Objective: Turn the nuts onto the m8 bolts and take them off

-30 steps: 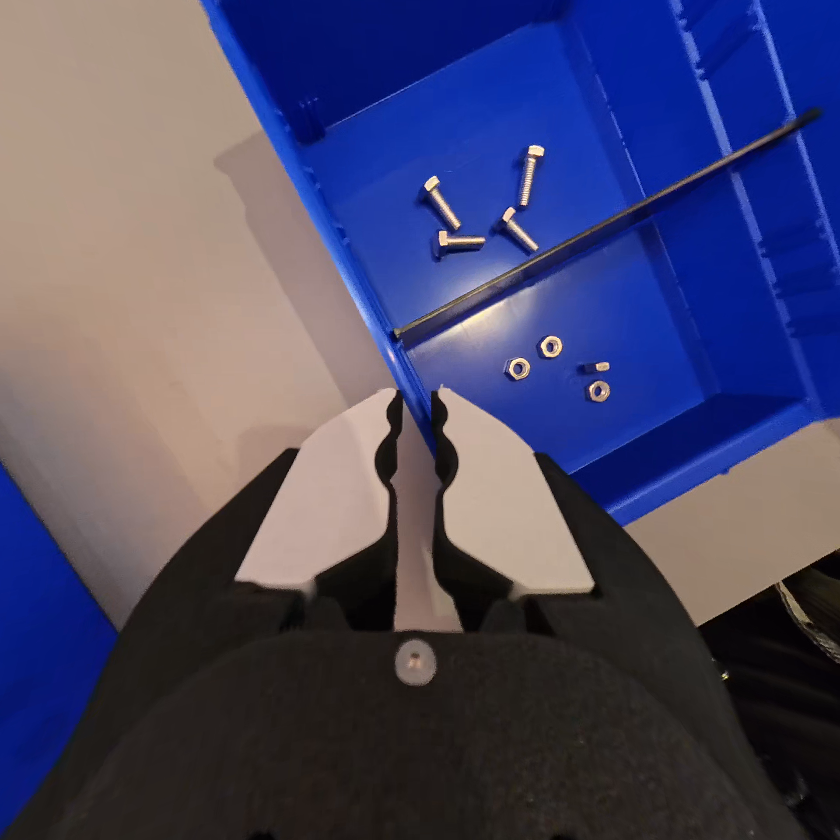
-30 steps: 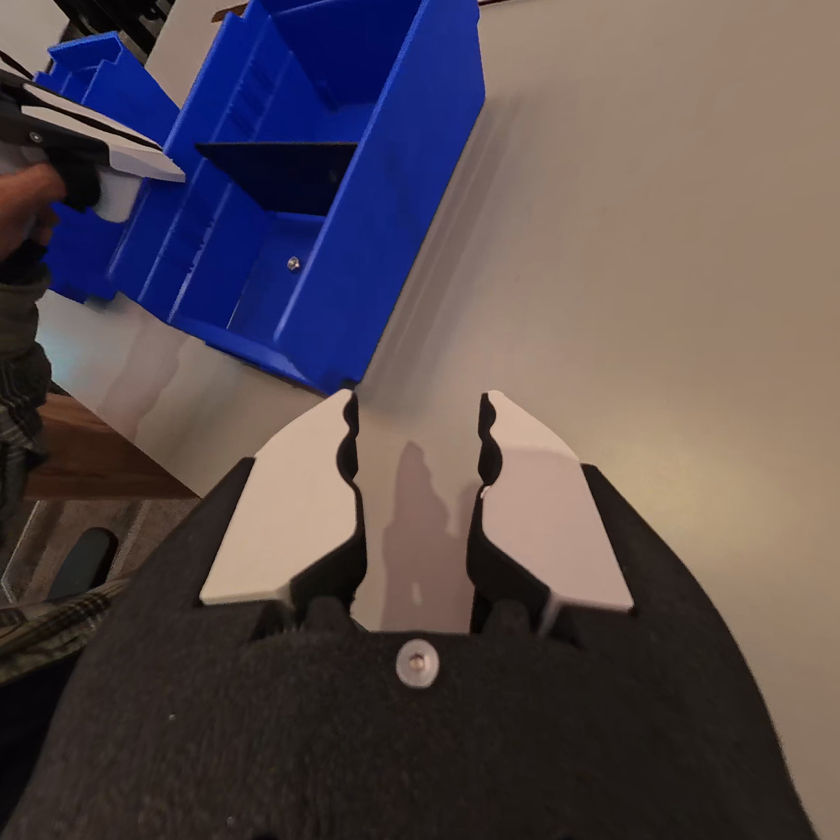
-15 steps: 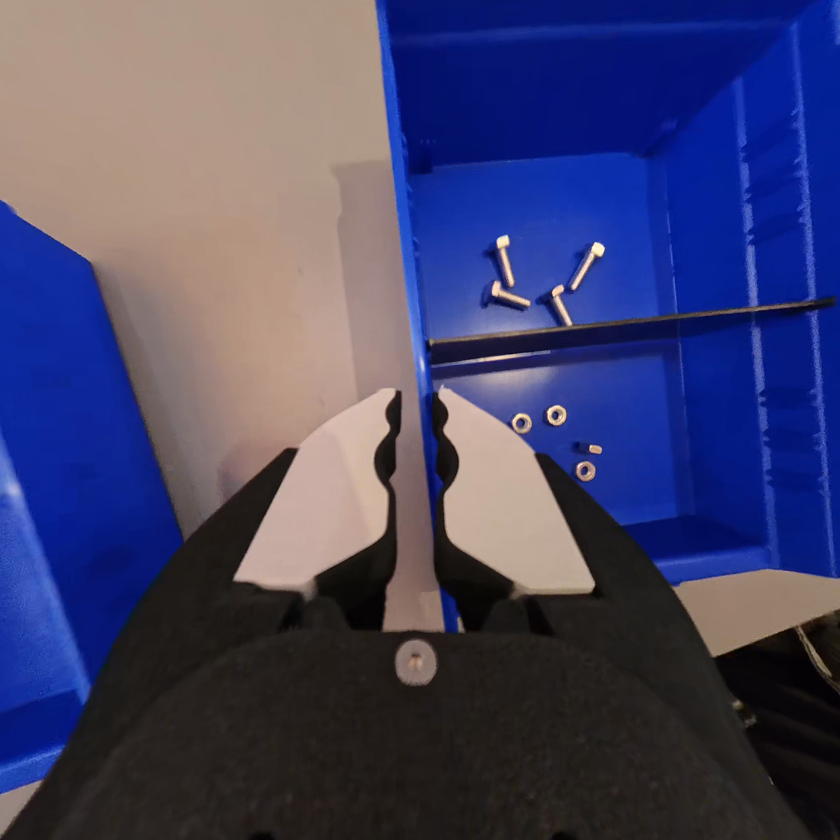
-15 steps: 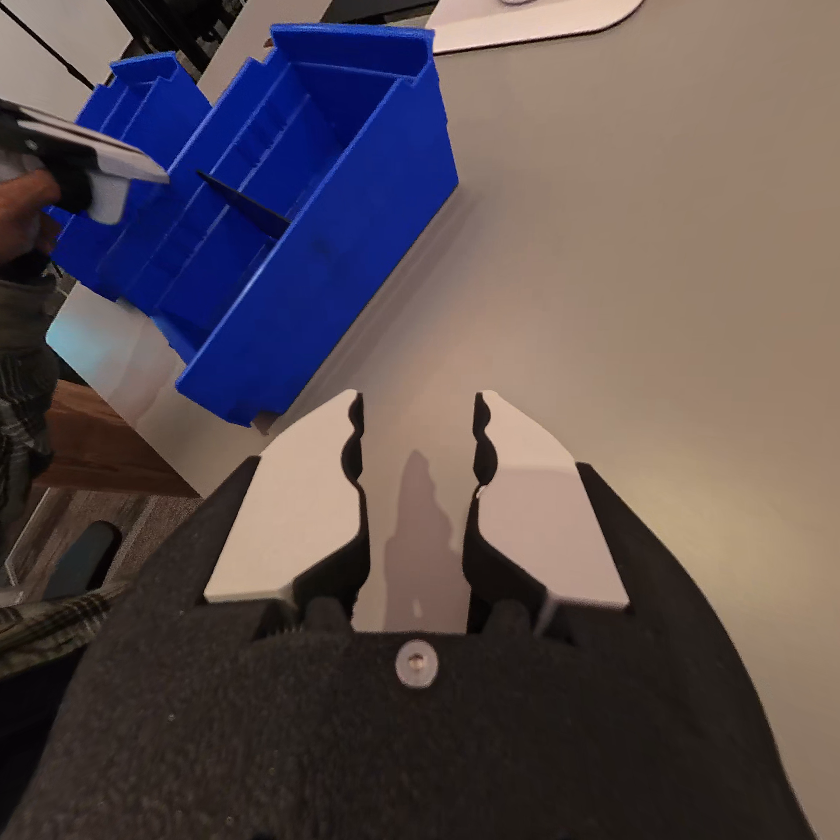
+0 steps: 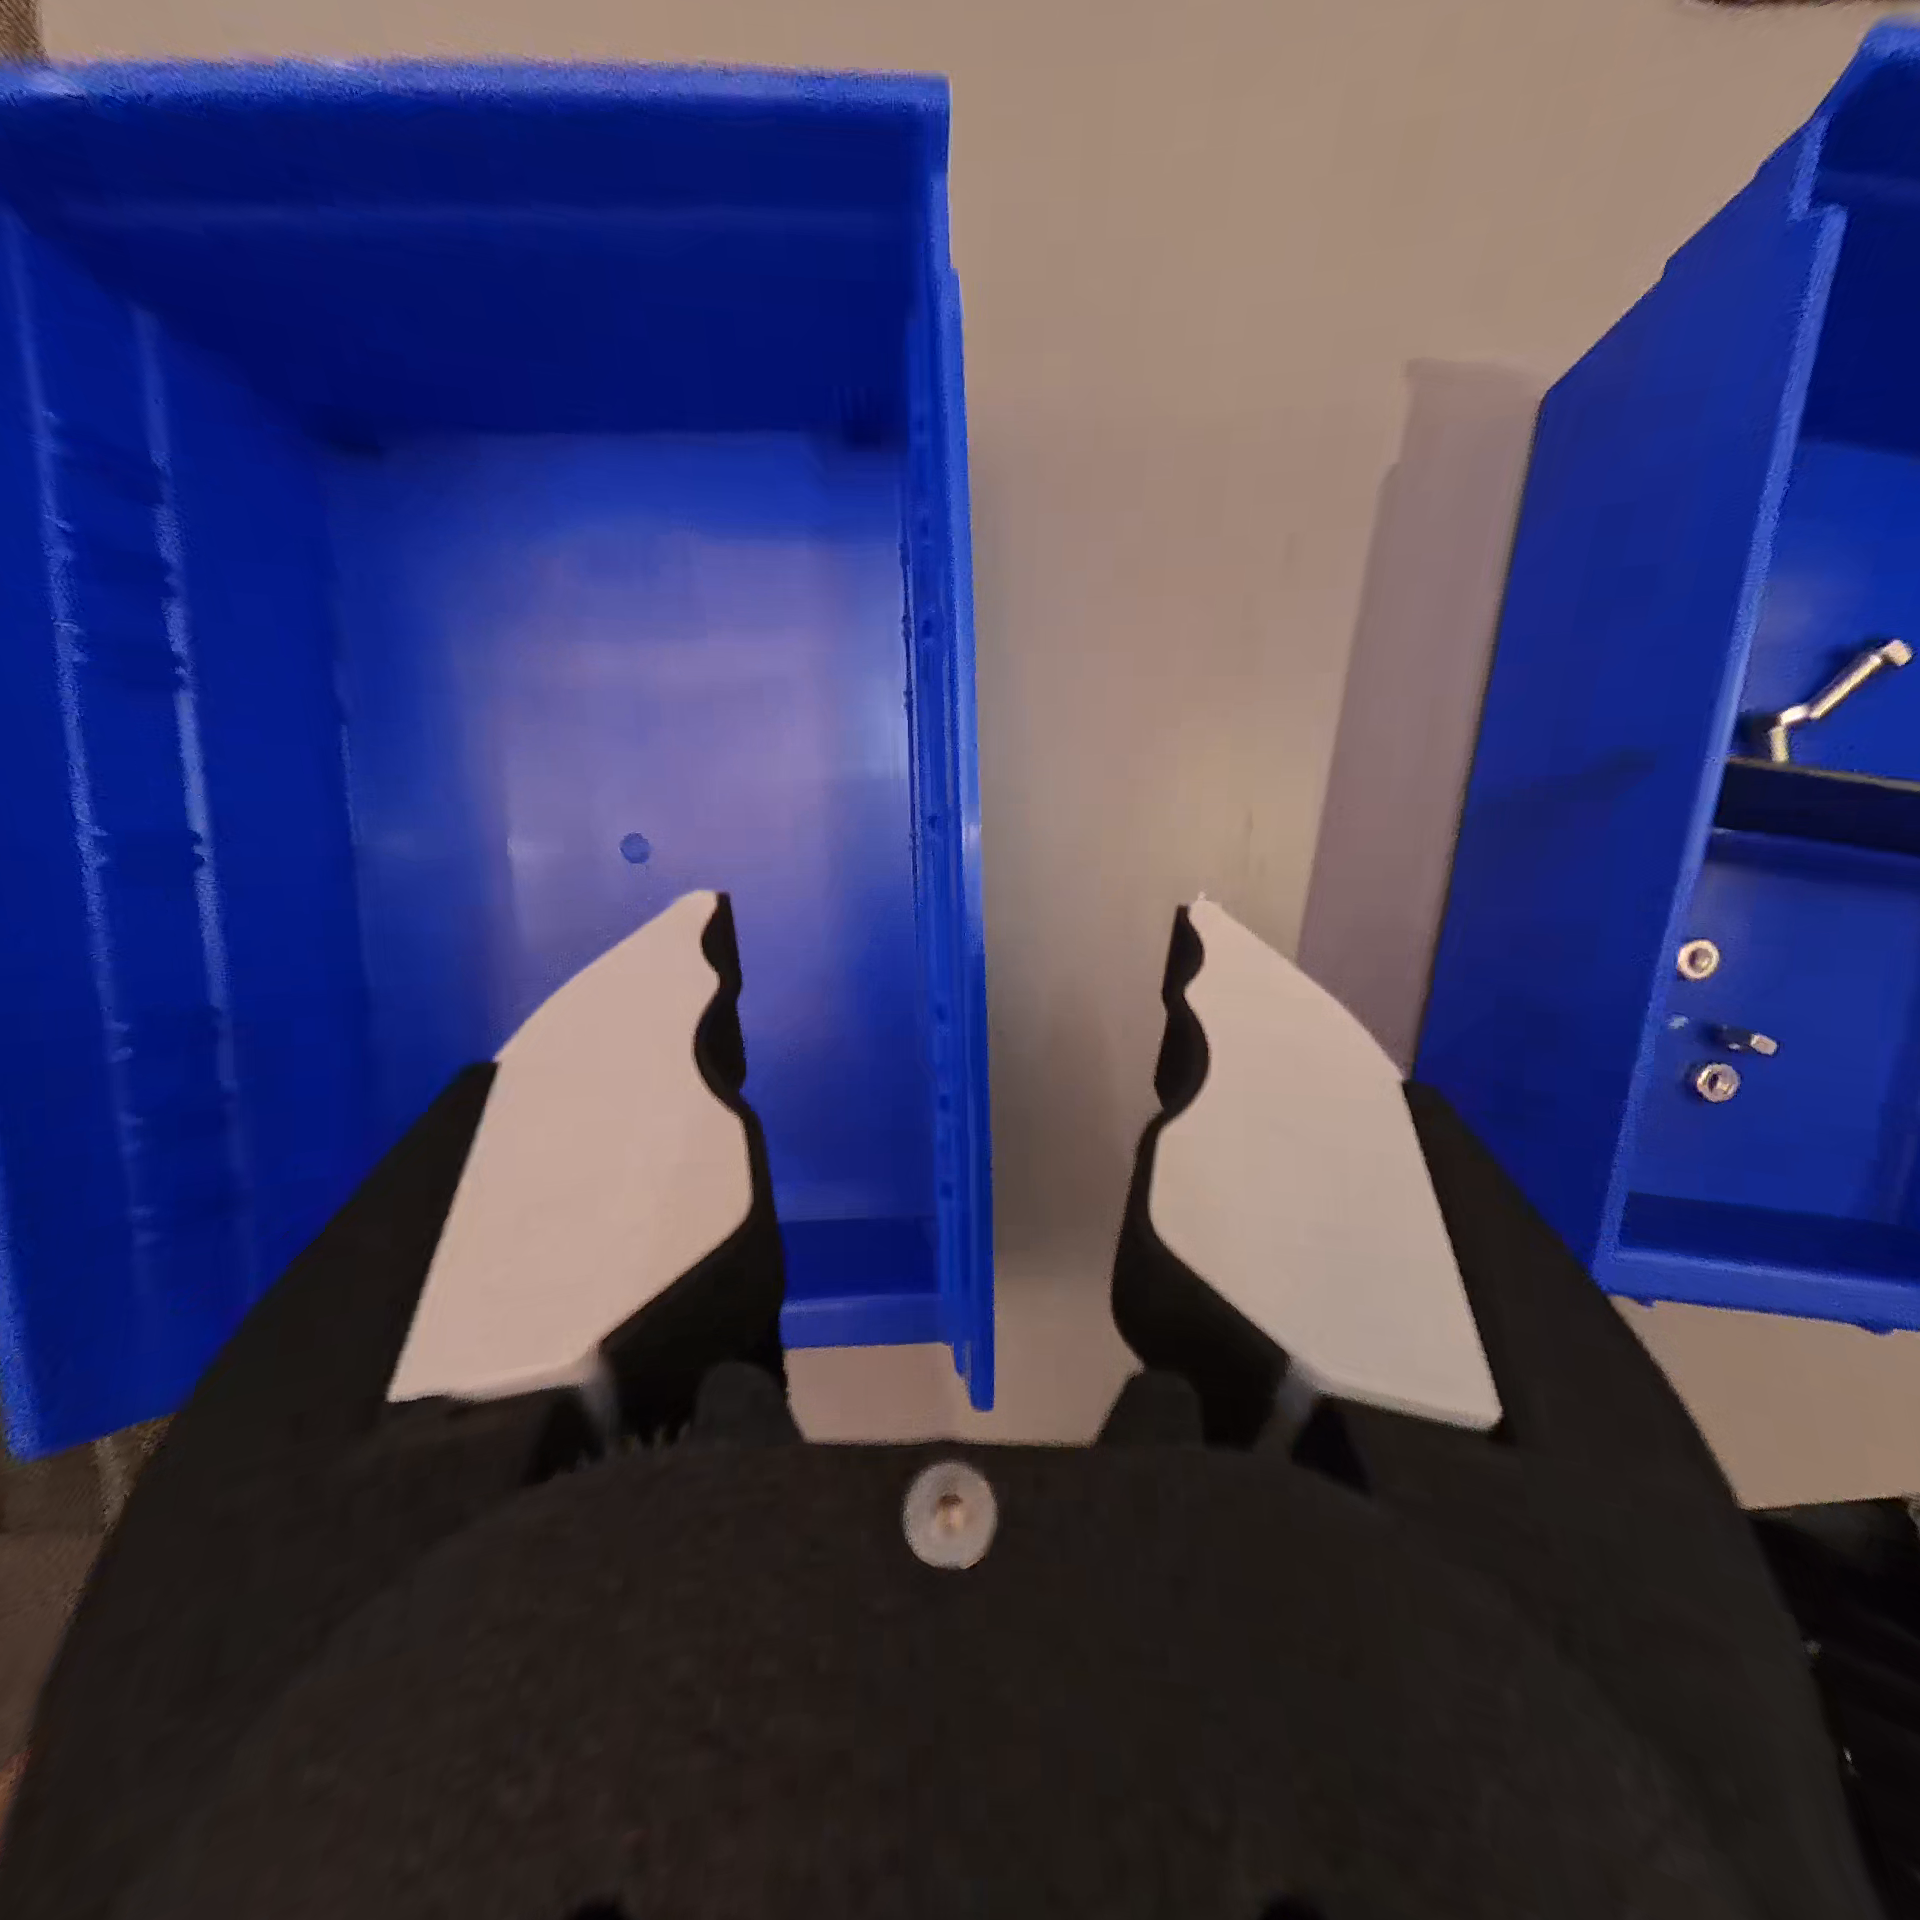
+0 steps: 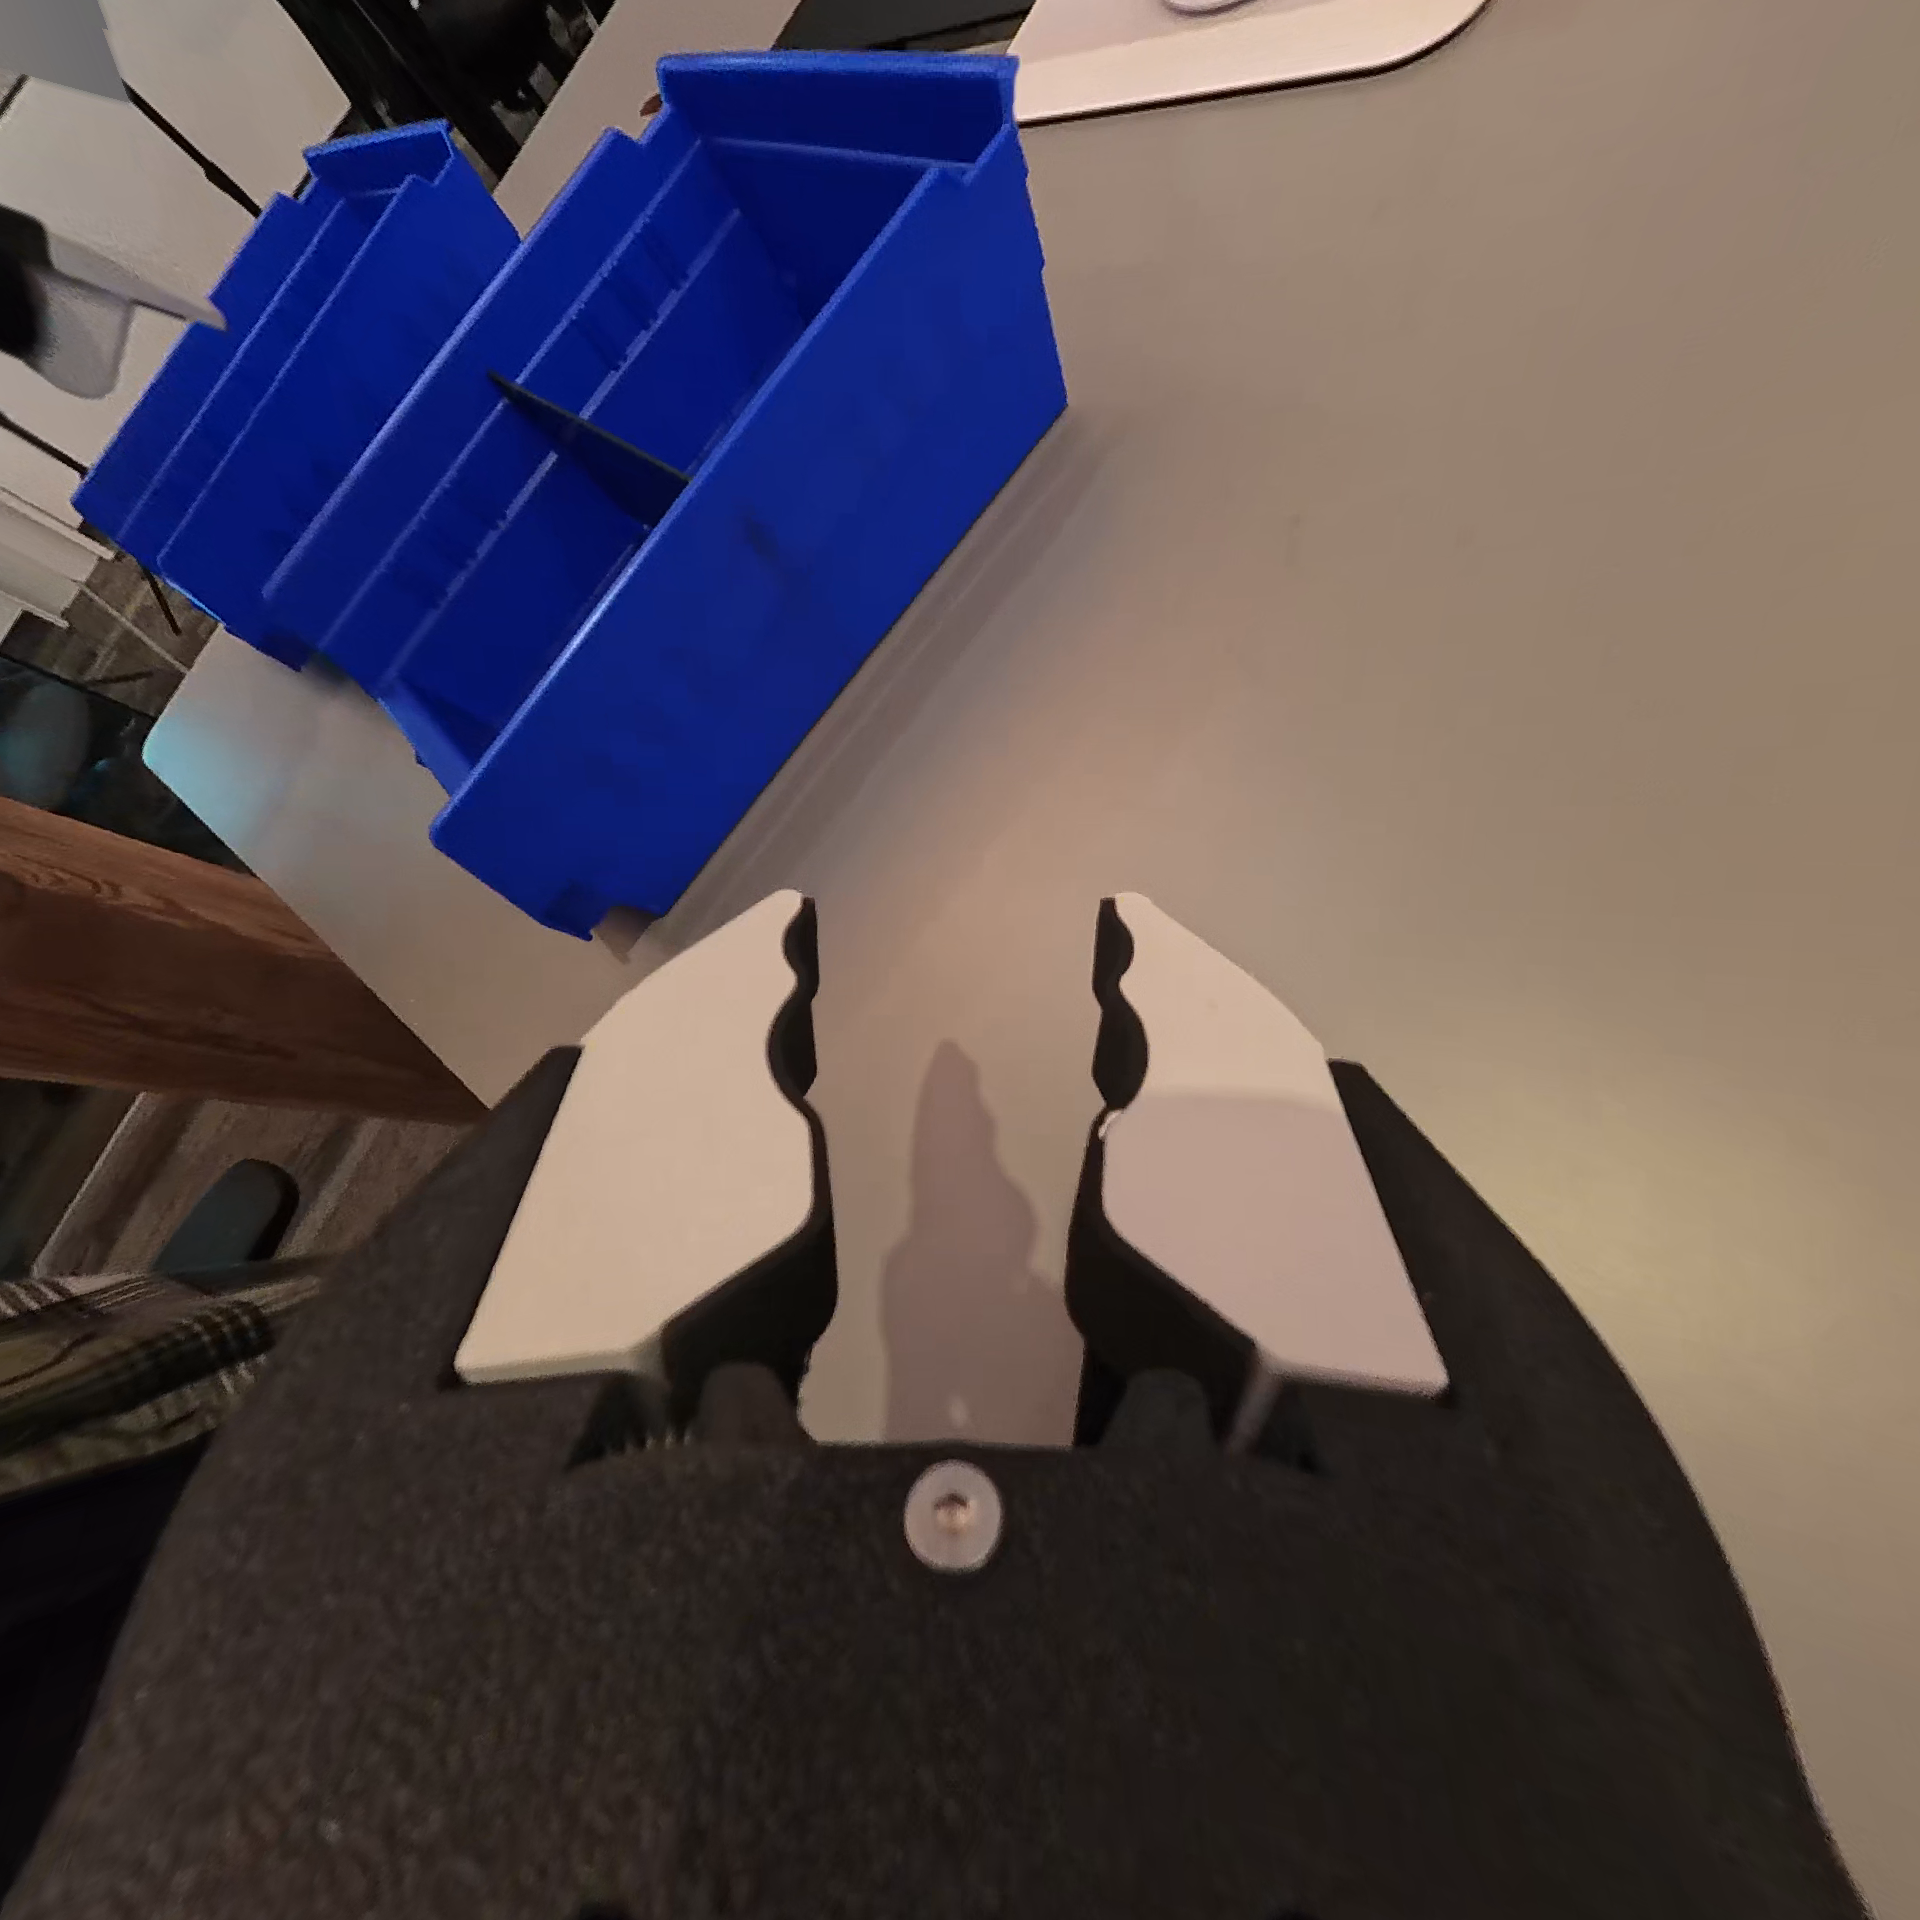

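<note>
Now, left wrist view: my left gripper [image 5: 954,909] has gone from fingers nearly pressed together to spread wide, nothing between them. The view has also swung off the divided bin [image 5: 1621,727], which a moment ago sat ahead, onto an empty bin [image 5: 940,623] whose right wall runs between the fingers without touching either one. The divided bin is now at the right edge; bolts [image 5: 1839,696] lie beyond its black divider [image 5: 1818,805], nuts [image 5: 1704,1018] in the near compartment. Judgement: opening reads as preparation for a pick, but aim is off the hardware, so I would need to swing right before reaching in. Pose: held above the bench [image 5: 1184,520], looking steeply down.

Right wrist view: right gripper [image 6: 954,914] shows fingers apart, about as wide as before, holding nothing, over bare bench beside the divided bin's near corner. The view has pulled back a little, so both bins show whole. Left gripper visible only as a blurred edge at far left. Pose: low, tilted forward along the bench, idle.

Task status: no nut or bolt picked yet.
</note>
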Demonstrator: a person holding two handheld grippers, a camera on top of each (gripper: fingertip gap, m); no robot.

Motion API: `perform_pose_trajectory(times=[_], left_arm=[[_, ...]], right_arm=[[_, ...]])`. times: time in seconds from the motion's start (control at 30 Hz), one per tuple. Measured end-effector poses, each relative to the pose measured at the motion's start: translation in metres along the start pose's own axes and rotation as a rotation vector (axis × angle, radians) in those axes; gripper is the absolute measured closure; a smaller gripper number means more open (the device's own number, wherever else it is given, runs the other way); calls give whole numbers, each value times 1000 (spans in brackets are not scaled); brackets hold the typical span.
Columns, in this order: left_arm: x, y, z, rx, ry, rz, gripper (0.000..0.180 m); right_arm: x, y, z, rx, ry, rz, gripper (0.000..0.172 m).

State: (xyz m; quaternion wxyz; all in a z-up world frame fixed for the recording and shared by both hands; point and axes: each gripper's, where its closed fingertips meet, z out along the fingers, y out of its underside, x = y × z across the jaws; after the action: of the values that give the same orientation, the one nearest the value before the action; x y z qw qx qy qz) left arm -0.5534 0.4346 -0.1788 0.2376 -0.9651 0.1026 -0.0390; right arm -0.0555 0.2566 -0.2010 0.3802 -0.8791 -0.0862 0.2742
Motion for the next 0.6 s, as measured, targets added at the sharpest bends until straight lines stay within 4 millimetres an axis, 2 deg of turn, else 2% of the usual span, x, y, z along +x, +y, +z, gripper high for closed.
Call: perform_pose_trajectory(times=[0.23, 0.6], left_arm=[[0, 17, 18, -46, -28, 30, 100], [-16, 37, 36, -119, -107, 57, 104]], right_arm=[[-5, -2, 1, -11, 7, -20, 120], [-6, 0, 6, -33, 13, -22, 119]])
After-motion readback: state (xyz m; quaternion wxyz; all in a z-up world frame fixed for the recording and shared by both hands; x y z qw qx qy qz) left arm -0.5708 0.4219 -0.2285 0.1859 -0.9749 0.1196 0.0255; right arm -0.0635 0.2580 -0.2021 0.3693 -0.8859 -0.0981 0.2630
